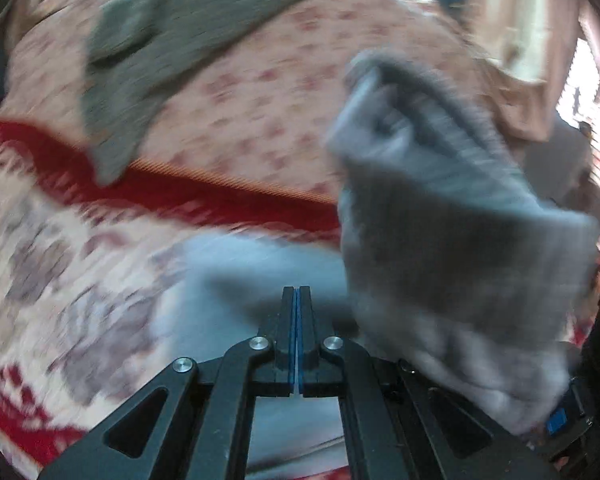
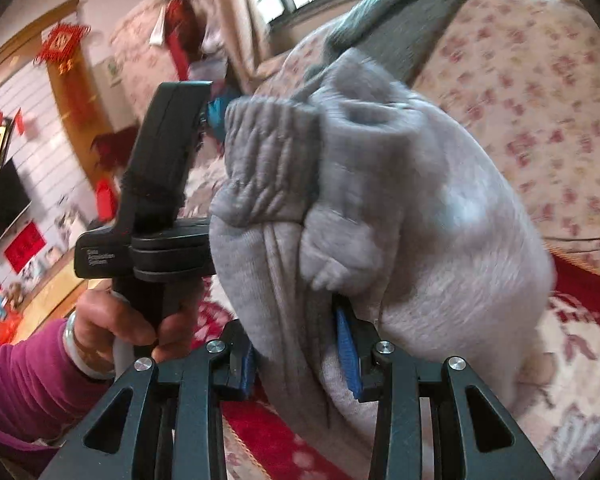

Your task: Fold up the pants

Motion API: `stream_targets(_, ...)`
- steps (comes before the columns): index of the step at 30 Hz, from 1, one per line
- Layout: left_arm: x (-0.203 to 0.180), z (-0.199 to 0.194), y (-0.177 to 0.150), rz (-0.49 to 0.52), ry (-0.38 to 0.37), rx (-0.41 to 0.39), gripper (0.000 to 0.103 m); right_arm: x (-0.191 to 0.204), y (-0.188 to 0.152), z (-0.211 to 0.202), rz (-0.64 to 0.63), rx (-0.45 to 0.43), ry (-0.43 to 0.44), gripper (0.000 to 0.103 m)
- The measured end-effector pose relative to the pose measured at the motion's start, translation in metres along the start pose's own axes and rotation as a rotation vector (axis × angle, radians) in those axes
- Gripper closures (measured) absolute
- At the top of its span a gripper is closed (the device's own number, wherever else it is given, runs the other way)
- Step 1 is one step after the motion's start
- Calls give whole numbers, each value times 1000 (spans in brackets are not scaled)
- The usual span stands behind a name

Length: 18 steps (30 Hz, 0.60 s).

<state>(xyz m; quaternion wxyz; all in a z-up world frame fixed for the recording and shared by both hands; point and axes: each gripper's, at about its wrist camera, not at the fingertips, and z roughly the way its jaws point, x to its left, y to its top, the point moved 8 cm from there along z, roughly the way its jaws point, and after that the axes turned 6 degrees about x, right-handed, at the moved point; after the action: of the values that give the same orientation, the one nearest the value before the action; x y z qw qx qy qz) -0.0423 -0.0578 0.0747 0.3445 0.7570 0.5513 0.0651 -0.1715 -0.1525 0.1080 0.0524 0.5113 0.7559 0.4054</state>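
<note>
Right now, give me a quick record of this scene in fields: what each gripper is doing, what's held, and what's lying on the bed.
left gripper: shut, nothing between its fingers
right gripper: shut on the light grey pants, bunched and lifted
surface: floral bedspread, red patterned blanket in front
other garment: darker grey-green garment lying spread on the bedspread
person: hand in a magenta sleeve holding the left gripper's handle
image: motion-blurred

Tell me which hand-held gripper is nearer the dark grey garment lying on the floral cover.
Neither clearly. The left hand-held gripper, shut and empty, faces the dark grey garment across open floral cover. The right hand-held gripper, clamping light grey pants, is similarly apart.
</note>
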Motion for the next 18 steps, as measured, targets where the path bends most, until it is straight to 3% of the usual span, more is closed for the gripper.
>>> stream_targets(5,70,2,-27,-181,75,32,102,-11,-16,63,112,131,146,63)
stream_targets(8,84,-8,-26,-227,95,-5,86,-16,-16,64,207,107,224,65)
stream_targets(9,83,-15,-24,-229,92,-26,74,-17,-15,61,224,103,247,62)
stream_targets(12,71,-37,-15,-208,102,-99,60,-13,-13,37,253,71,312,53)
stream_targets(16,34,-59,-1,-151,47,-160,38,-9,-5,-5,222,-5,288,33)
stream_targets(18,12,-66,4,-104,14,-181,35,-17,-6,-25,226,-48,258,30)
